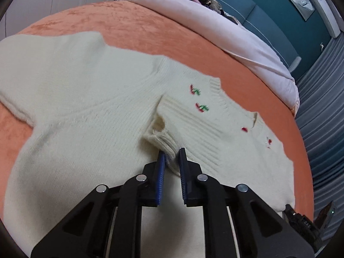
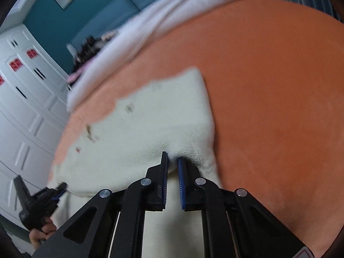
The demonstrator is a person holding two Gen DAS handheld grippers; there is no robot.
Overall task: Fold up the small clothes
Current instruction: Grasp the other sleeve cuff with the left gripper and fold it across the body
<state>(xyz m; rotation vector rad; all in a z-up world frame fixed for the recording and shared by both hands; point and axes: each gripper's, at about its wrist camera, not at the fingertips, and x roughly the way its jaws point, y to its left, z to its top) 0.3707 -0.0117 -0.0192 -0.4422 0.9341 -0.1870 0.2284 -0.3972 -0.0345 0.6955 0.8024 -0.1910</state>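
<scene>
Item: cream knitted sweater, lying flat on the orange bedspread. Left wrist view: you are looking across the garment with its long axis running from the wide plain body at the left toward the ribbed collar end at the right, where small red-and-green embroidered motifs are showing; a ribbed cuff is lying folded in over the chest, pointing back at you. Your left gripper is pinching that cuff, its blue pads pressed against the knit. A pale pink duvet is lying beyond the bedspread. Right wrist view: you are seeing the sweater from its other side, blurred, stretching up and away from the tongs. Your right gripper is nipping a bunched fold of the cream fabric near its right edge. Only this view is showing a white wardrobe and your left gripper from outside, with a hand holding it at the lower left.
</scene>
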